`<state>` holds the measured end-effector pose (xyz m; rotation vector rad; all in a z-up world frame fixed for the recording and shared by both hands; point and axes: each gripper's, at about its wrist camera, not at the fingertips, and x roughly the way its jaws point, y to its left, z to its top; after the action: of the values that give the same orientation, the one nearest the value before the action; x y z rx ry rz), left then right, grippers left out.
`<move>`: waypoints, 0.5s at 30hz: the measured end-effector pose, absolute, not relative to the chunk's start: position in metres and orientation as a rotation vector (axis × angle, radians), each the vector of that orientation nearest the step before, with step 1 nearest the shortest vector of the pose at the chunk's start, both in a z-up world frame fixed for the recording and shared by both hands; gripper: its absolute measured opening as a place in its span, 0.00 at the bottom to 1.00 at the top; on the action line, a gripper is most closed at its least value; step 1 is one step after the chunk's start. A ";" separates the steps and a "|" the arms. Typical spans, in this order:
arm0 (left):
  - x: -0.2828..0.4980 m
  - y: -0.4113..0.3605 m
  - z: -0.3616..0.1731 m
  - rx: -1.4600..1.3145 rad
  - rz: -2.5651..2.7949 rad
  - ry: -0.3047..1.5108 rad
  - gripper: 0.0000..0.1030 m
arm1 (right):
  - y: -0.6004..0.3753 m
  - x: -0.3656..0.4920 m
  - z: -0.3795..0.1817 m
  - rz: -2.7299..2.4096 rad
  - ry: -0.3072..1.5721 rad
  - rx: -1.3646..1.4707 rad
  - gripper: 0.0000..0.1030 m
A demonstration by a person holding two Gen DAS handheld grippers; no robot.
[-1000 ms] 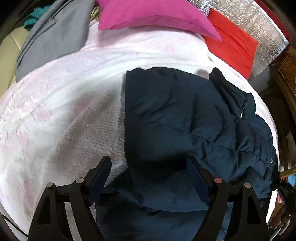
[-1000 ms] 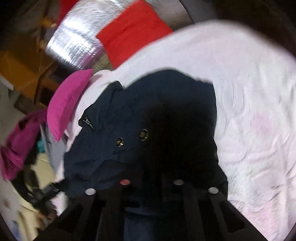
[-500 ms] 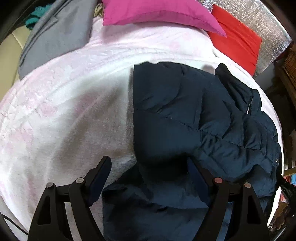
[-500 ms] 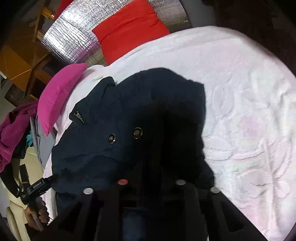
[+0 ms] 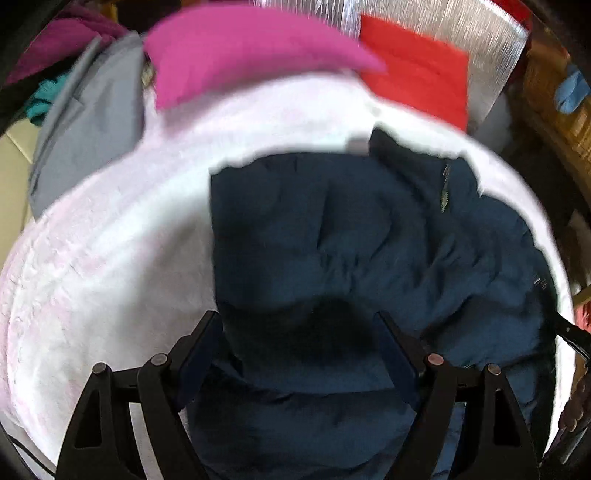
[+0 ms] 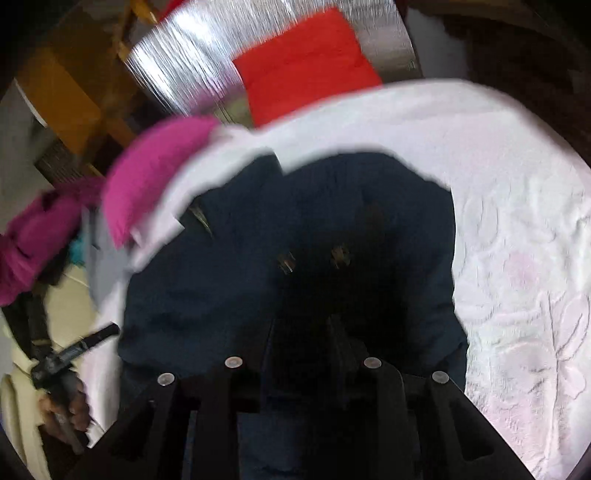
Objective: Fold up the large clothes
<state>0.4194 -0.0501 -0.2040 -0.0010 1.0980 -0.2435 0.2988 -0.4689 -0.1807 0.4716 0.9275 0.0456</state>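
Note:
A dark navy puffer jacket (image 5: 351, 236) lies folded on the white and pink bedspread (image 5: 110, 258), collar and zip towards the far right. My left gripper (image 5: 297, 317) hovers open over the jacket's near fold, fingers wide and pressing nothing. In the right wrist view the jacket (image 6: 207, 295) shows two snap buttons. My right gripper (image 6: 303, 325) sits low over its dark middle with the jaws a little apart. It is too dark to tell whether fabric lies between them. Both views are blurred.
A magenta pillow (image 5: 240, 48), a red cushion (image 5: 417, 70) and a silver foil panel (image 5: 461, 26) line the far side. A grey garment (image 5: 88, 122) lies at the far left. A hand (image 6: 62, 406) holds the left gripper's handle beside the bed's edge.
My right gripper's jaws have parted slightly from shut. Both views have swung and blurred, and the left view now shows more of the pillow and foil. The jacket has stayed in place.

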 end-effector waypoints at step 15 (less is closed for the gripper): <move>0.390 -0.014 -0.204 -0.041 -0.229 1.112 0.81 | -0.492 0.276 -0.175 0.067 0.930 0.550 0.29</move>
<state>0.3902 -0.0144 -0.2041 -0.0410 1.1119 -0.2287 0.2764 -0.4921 -0.1746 0.5505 0.9301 0.0674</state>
